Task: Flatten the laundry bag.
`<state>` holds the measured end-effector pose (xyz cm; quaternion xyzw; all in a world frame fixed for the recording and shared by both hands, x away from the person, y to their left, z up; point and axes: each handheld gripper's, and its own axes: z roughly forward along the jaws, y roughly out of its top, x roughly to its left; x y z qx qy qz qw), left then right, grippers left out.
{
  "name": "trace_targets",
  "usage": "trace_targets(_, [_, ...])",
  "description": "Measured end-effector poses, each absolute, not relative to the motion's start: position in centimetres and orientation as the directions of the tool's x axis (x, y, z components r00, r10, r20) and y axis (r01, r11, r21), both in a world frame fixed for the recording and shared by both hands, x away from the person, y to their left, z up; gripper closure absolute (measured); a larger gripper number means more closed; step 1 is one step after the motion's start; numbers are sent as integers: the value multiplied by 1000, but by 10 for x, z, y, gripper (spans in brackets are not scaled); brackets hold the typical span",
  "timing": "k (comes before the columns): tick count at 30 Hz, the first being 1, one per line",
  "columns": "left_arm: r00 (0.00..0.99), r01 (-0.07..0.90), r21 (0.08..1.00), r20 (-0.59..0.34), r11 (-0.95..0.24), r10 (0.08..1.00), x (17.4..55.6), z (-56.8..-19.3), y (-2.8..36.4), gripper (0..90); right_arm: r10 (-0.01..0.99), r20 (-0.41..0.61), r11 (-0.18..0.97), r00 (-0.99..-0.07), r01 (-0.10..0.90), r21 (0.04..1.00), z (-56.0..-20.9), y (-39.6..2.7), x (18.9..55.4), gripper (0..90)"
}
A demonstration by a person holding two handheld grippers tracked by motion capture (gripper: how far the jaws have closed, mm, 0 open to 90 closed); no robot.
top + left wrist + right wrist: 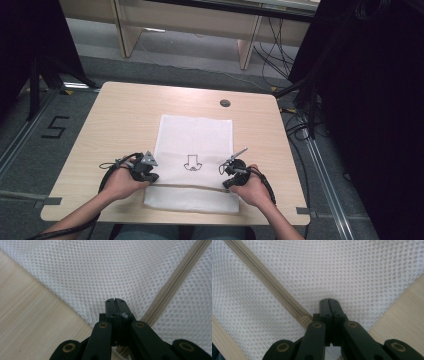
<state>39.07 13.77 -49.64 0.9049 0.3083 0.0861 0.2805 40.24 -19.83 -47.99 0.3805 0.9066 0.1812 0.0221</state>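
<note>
Right now my white mesh laundry bag lies flat in the middle of the desk, a fine net of small holes with a beige zipper running across its near end and a small black drawing printed at its centre. My left tongs are pinched tight at the bag's left edge beside the zipper, and my right tongs are pinched tight at the right side next to the zipper's end stop. Whether either pair has mesh caught between its tips I cannot tell, since the tongs hide that spot and my hands cover the bag's near corners from above.
</note>
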Motion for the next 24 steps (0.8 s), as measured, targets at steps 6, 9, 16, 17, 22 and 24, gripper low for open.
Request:
trace_targets(6, [777, 533, 572, -41, -623, 628, 389, -497, 144, 880, 697, 117, 634, -708, 684, 361, -480, -196, 398, 896])
trace_targets(9, [775, 525, 597, -41, -607, 630, 389, -492, 148, 860, 705, 104, 615, -701, 678, 402, -475, -202, 399, 869])
trace_targets(16, [742, 515, 688, -60, -511, 668, 390, -485, 149, 817, 772, 105, 505, -627, 705, 498, -456, -227, 393, 844])
trace_targets(17, [741, 515, 690, -60, -508, 669, 390, -485, 149, 811, 776, 103, 500, -623, 706, 501, -453, -232, 392, 841])
trace_targets(22, [741, 511, 702, -66, -497, 669, 389, -487, 147, 796, 803, 113, 460, -584, 730, 505, -451, -244, 390, 833])
trace_targets(24, [745, 503, 705, -59, -500, 665, 389, -486, 146, 793, 798, 110, 470, -593, 726, 502, -451, -246, 390, 833])
